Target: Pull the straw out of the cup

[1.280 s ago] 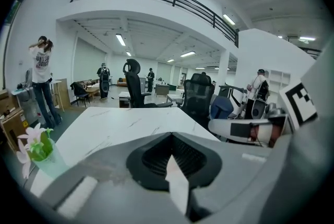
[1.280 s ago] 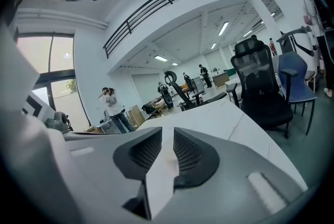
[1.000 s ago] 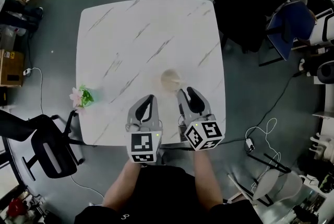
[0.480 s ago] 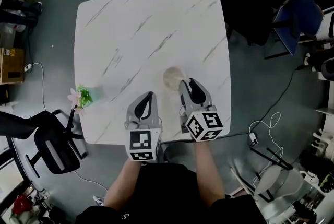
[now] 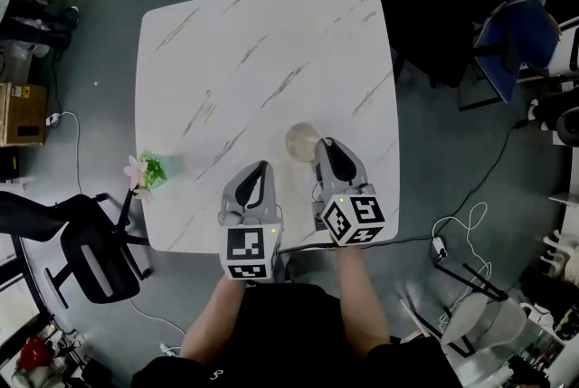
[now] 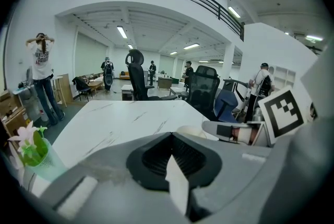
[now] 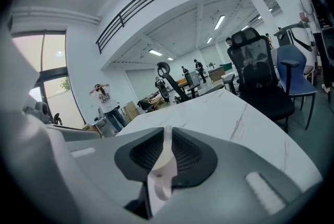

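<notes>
The right hand-held gripper (image 5: 324, 147) has its jaws closing on a pale, slim straw (image 7: 158, 176), which fills the narrow gap between the pads. In the head view its tip sits at the near rim of the cream cup (image 5: 302, 138), which stands upright on the white marbled worktop (image 5: 235, 61). The left hand-held gripper (image 5: 259, 171) hovers just beside it, apart from the cup, with its jaws together and nothing held. Well off to the left, at the worktop's edge, stands a pink flower (image 5: 136, 169) in a green glass.
</notes>
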`<act>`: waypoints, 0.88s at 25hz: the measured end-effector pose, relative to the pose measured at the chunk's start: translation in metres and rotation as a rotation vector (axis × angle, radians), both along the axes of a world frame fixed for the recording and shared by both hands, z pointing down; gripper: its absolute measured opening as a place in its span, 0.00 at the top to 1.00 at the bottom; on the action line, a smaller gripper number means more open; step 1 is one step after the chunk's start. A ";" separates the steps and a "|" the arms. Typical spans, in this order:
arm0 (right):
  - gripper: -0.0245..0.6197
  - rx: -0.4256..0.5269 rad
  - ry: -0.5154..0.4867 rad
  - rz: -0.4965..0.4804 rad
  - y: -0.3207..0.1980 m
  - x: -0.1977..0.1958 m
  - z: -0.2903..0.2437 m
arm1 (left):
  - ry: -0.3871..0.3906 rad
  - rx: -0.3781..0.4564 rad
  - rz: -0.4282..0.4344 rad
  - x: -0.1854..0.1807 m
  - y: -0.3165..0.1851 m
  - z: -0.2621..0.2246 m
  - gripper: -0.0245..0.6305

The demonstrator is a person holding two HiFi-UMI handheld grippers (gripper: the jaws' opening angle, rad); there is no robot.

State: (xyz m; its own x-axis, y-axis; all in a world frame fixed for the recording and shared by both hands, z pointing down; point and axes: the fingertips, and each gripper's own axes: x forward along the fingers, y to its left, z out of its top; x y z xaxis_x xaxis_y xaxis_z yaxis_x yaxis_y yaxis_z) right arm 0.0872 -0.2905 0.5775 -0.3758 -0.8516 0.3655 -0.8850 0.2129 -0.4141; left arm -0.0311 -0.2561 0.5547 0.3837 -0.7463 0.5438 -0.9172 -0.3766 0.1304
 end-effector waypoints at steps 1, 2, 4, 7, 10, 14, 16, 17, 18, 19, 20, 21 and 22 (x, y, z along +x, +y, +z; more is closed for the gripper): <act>0.88 0.009 -0.001 -0.003 -0.001 0.000 -0.004 | 0.000 0.006 0.000 0.000 -0.001 -0.003 0.96; 0.88 0.018 -0.001 -0.006 -0.001 -0.001 -0.009 | 0.000 0.012 0.000 0.000 -0.002 -0.006 0.96; 0.88 0.038 0.005 -0.013 -0.001 0.000 -0.020 | 0.002 0.026 -0.003 0.000 -0.003 -0.013 0.96; 0.88 0.071 0.017 -0.016 0.001 0.001 -0.038 | 0.007 0.053 -0.005 0.000 -0.005 -0.025 0.96; 0.88 0.108 0.030 -0.021 0.006 0.002 -0.058 | 0.013 0.083 -0.006 0.000 -0.005 -0.038 0.96; 0.88 0.173 0.057 -0.024 0.014 0.004 -0.089 | 0.023 0.122 -0.009 0.001 -0.003 -0.055 0.96; 0.88 0.210 0.070 -0.014 0.018 0.007 -0.106 | 0.029 0.145 -0.011 0.001 -0.001 -0.064 0.96; 0.89 0.229 0.075 -0.010 0.020 0.008 -0.115 | 0.032 0.158 -0.011 0.002 0.000 -0.069 0.96; 0.88 0.248 0.080 -0.009 0.022 0.009 -0.124 | 0.034 0.171 -0.011 0.003 0.001 -0.073 0.96; 0.89 0.267 0.084 -0.009 0.025 0.010 -0.132 | 0.037 0.185 -0.012 0.004 0.002 -0.078 0.96; 0.89 0.286 0.090 -0.011 0.027 0.010 -0.140 | 0.039 0.199 -0.012 0.005 0.003 -0.083 0.96; 0.89 0.303 0.095 -0.014 0.030 0.010 -0.148 | 0.041 0.213 -0.013 0.006 0.005 -0.089 0.96; 0.89 0.319 0.100 -0.018 0.033 0.010 -0.155 | 0.044 0.227 -0.015 0.006 0.006 -0.094 0.96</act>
